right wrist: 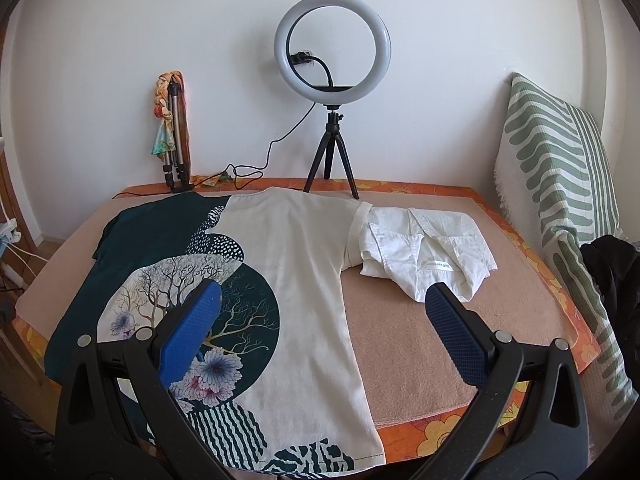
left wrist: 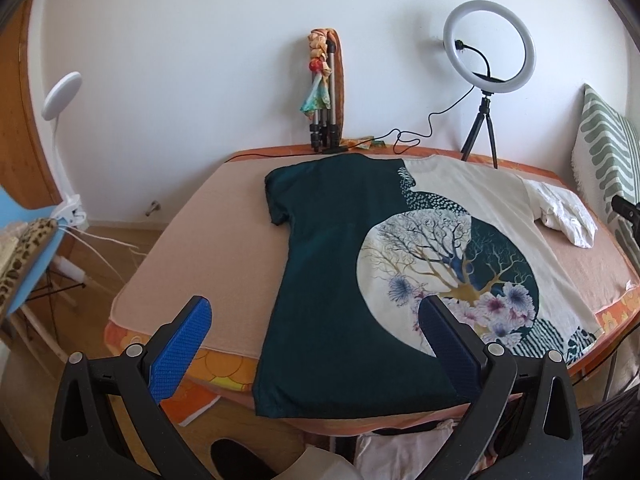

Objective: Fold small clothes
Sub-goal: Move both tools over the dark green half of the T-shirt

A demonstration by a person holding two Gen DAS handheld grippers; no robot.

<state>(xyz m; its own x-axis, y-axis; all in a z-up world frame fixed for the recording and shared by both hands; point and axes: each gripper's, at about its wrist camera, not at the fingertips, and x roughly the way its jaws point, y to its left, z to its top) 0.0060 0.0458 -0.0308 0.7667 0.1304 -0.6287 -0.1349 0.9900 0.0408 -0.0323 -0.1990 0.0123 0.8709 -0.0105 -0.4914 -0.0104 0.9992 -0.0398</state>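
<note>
A T-shirt (left wrist: 332, 264) lies flat on the table, dark teal on its left half and cream on its right, with a printed tree and flowers. In the right wrist view the same T-shirt (right wrist: 304, 264) stretches from the back edge to the front edge. A folded white garment (right wrist: 424, 252) rests to the right of it, also seen as a white garment (left wrist: 560, 212) at the far right in the left wrist view. My left gripper (left wrist: 312, 316) hovers open above the shirt's hem on the teal side. My right gripper (right wrist: 324, 304) hangs open over the cream side, holding nothing.
The table (right wrist: 420, 340) has a pink cover with an orange flowered border. At the back stand a ring light on a tripod (right wrist: 332, 60) and a folded tripod with a scarf (right wrist: 172, 128). A striped cushion (right wrist: 560, 184) leans at the right. A clip lamp (left wrist: 60, 96) stands left.
</note>
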